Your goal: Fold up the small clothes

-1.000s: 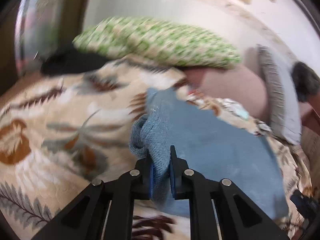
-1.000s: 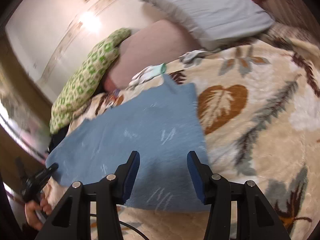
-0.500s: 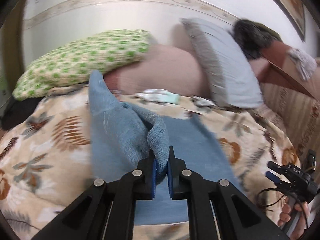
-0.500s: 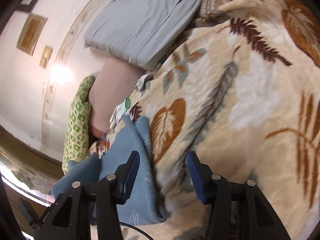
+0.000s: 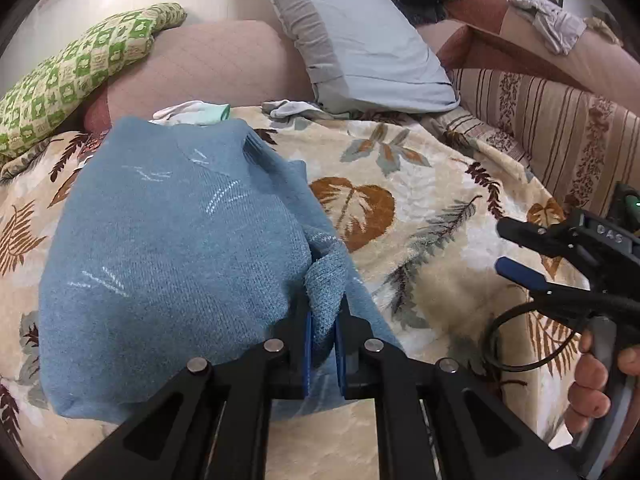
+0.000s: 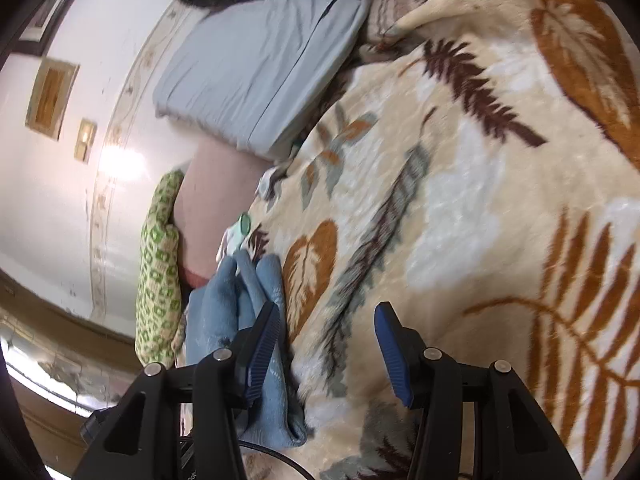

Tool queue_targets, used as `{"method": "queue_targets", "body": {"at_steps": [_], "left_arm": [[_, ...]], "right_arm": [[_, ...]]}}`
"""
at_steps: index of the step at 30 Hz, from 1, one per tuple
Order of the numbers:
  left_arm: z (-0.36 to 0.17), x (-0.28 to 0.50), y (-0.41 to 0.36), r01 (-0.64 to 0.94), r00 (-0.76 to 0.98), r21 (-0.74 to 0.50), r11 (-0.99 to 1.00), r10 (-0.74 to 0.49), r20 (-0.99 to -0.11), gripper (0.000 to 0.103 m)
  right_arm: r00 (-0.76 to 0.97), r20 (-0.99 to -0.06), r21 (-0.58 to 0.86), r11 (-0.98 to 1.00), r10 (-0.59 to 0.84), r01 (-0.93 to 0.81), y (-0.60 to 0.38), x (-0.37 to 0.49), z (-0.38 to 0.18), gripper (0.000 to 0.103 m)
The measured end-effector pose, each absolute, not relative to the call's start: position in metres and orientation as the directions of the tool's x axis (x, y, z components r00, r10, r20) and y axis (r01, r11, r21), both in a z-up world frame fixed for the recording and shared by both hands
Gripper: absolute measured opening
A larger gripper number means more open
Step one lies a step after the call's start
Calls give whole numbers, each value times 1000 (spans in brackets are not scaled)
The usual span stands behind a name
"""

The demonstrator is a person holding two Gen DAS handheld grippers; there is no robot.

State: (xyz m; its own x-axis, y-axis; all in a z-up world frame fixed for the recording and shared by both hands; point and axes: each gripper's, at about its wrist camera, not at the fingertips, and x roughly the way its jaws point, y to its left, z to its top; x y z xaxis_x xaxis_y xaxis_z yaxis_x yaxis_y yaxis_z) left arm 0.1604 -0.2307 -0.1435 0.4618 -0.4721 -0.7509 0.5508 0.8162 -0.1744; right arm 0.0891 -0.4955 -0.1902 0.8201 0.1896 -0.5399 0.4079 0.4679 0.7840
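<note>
A blue knit garment (image 5: 176, 248) lies doubled over on the leaf-patterned blanket (image 5: 420, 208). My left gripper (image 5: 323, 332) is shut on a bunched corner of it, held over the folded layers near their right edge. In the right wrist view the same blue garment (image 6: 224, 312) shows at the lower left, beside the left finger. My right gripper (image 6: 326, 346) is open with only blanket between its fingers; the right gripper (image 5: 516, 250) appears at the right edge of the left wrist view, held by a hand (image 5: 592, 384), well clear of the garment.
A grey pillow (image 5: 360, 36), a pink bolster (image 5: 208, 64) and a green checked cushion (image 5: 76, 72) line the wall at the head of the bed. Small white and mint clothes (image 5: 192, 114) lie just behind the blue garment. A striped bed edge (image 5: 560, 128) rises at right.
My left gripper carried the blue corner across to the right, folding the garment over itself. The right gripper rolled and swung off the garment onto bare blanket.
</note>
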Motion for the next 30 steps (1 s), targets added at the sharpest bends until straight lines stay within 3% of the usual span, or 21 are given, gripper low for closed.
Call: {"method": "queue_targets", "body": {"at_steps": [11,15,17,20,23,25,30], "left_arm": [[-84,150,-238,614,477,-228,756,-585,-655,9],[-125,161,-257,614,364,-259,745,-559,-745,10],[-163,161,-266,617,327,-206,759,-486,-810,10],[-163,146,-257,644,375,-175,745,-507,-776,12],[-134,138,-245,664,359,-208,719,-550,-754,42],[-101,127,-223,675,436,-161,720,-565,-701,67],[-53,120,-152,646,565,-131,752,-587,-580,86]], "right_arm": [[826,-527,785,485,197,385,-478,95,-187,53],[829,-527,796,451,187,404,-490,92,-190,53],[830,-523,804,436,195,404,-493,92,-192,53],[817,-541,791,450,200,414,-489,95,-195,53],[784,-573,772,477,238,420,-478,103,-200,53],[780,-573,771,489,254,407,-470,108,-199,53],[813,-539,735,595,220,327,-439,113,-166,53]]}}
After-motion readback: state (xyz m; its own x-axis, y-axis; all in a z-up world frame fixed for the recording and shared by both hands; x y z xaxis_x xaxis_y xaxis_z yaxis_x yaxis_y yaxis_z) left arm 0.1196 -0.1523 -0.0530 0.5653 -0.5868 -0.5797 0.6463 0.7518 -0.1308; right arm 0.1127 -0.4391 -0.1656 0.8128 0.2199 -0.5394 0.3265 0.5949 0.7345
